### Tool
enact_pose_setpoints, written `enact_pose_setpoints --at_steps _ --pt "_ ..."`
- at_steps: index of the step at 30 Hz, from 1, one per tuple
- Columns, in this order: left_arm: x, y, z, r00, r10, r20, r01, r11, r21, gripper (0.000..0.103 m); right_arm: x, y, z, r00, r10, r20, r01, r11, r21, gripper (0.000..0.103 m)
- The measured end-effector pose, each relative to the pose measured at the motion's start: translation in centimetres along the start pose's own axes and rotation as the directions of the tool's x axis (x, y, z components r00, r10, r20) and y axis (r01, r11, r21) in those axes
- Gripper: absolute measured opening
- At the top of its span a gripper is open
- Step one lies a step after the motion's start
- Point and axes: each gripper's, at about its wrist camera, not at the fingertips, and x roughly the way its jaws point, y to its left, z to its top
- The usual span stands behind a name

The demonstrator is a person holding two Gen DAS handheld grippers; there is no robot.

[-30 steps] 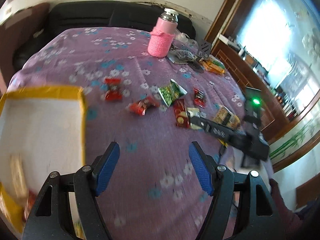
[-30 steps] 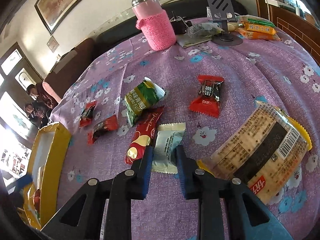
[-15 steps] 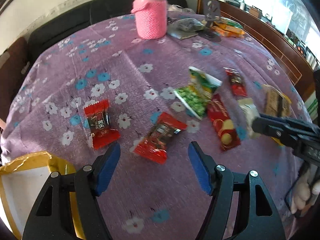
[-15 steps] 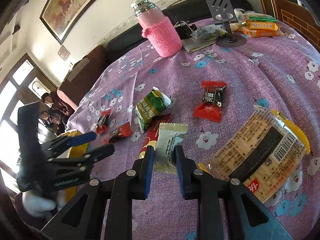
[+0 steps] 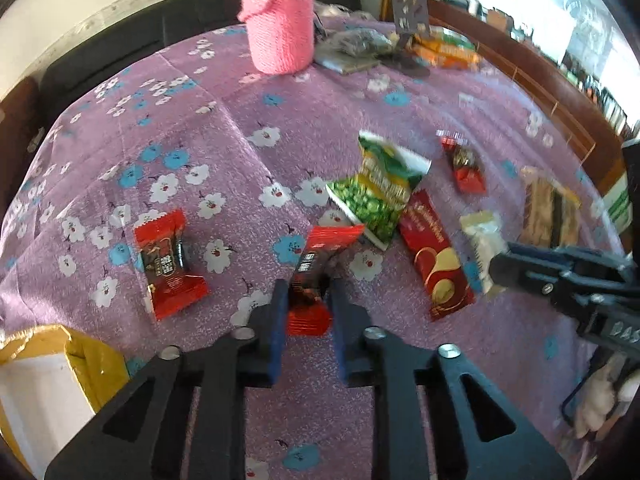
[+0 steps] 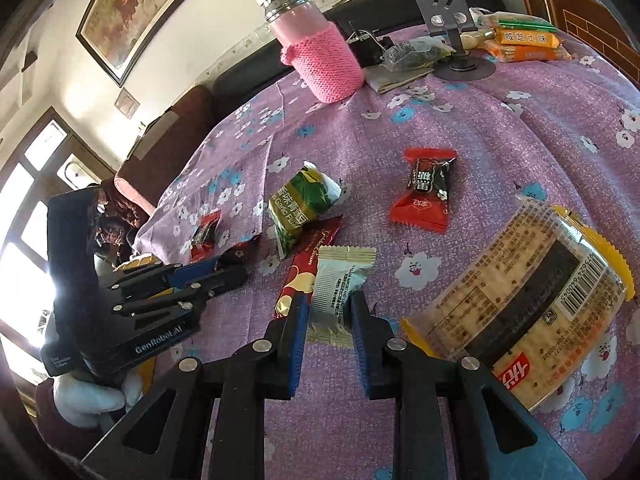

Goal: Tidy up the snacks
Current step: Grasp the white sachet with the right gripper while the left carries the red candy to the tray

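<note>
A dark sofa (image 6: 256, 76) sits behind the floral purple tablecloth (image 6: 500, 128); above the sofa, a framed painting (image 6: 132, 12) hangs on the pale wall.

Your left tool (image 5: 307, 304) sat low over the counter (image 5: 400, 380), its blue-padded jaws drawn in tight on a red candy wrapper (image 5: 310, 280). Your right tool (image 6: 328, 312) reached in from the other side, its jaws pinched on the lower part of a pale snack packet (image 6: 336, 284). Your white-gloved left hand (image 6: 86, 400) gripped the left tool's handle.
</note>
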Motion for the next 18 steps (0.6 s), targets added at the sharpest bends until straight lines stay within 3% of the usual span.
enact_pose_setpoints --at_steps 10,18 --pt "-3.6 -0.6 -2.0 0.998 -0.026 0.060 0.030 0.998 -0.061 0.012 -0.6 0.8 -0.2 1.000 0.021 0.019 -0.021 0.999 -0.027 0.022" --pt "-10.5 0.9 -6.4 0.988 -0.005 0.156 0.032 0.985 -0.171 0.012 -1.2 2.1 -0.6 0.998 0.053 0.045 -0.049 0.996 -0.071 0.022"
